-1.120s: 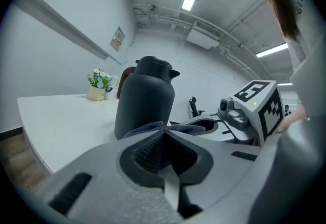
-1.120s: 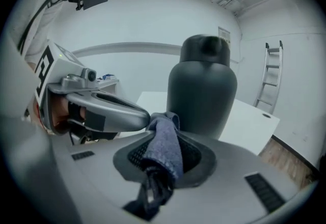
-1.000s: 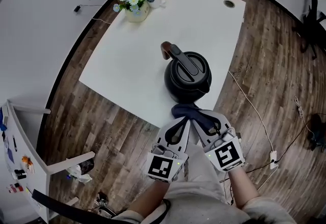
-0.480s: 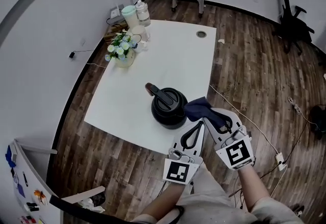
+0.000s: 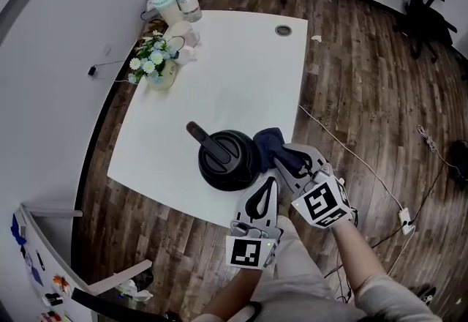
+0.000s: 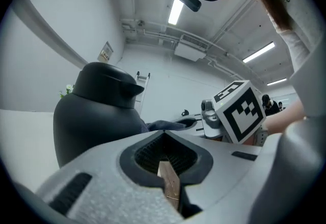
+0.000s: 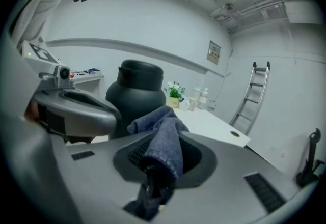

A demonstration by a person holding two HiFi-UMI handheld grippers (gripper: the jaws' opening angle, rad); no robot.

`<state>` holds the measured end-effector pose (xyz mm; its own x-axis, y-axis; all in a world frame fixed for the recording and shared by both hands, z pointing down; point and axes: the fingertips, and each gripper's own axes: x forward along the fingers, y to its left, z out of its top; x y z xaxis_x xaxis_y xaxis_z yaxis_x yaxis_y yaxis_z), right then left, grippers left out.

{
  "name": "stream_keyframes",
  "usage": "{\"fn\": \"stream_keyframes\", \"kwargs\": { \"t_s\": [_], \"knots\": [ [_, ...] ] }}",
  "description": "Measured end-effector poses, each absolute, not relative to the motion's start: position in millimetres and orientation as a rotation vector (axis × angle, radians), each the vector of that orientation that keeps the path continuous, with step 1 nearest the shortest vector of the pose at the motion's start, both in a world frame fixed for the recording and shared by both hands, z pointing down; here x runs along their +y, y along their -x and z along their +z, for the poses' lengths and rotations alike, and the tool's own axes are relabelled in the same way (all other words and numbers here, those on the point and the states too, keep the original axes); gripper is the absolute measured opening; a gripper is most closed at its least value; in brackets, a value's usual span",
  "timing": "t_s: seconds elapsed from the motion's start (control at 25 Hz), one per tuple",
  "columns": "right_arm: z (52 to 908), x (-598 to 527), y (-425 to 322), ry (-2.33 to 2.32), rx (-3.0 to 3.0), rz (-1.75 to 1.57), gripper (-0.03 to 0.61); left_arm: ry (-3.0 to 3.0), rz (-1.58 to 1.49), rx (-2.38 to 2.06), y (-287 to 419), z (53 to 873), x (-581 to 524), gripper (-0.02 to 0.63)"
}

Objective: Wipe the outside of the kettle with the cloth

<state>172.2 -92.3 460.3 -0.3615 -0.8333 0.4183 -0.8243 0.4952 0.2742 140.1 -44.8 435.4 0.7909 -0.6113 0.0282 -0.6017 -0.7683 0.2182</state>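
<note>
Kettle (image 5: 223,161) sits low centre of the head view, close to the near edge of the tabletop (image 5: 234,72); the right tool (image 5: 287,159) is clenched on a bunched cloth (image 5: 269,141) that looks to touch the kettle's right side. Left tool (image 5: 265,185) is clenched on nothing, just beside the kettle's near side and apparently not bracing it, so a firm wipe could shove the kettle sideways, toward the edge, or tip it. Cloth seems pinched by a narrow fold only, so dragging it over the body may pull it out of the tool.
</note>
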Motion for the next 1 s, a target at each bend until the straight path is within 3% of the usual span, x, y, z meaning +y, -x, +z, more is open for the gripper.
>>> {"fn": "stream_keyframes", "kwargs": {
  "t_s": [0.44,0.8,1.0],
  "knots": [
    [526,-89,-167,-1.222,-2.235,0.148,0.067,-2.792,-0.007,-0.907,-126,452,-35,0.008],
    [371,-121,-164,-1.048,-2.352,-0.324,0.067,-2.795,0.117,-1.16,-40,451,-57,0.008],
    [364,-138,-129,-0.689,-2.36,-0.428,0.067,-2.807,0.084,-1.116,-38,438,-53,0.008]
  ]
}}
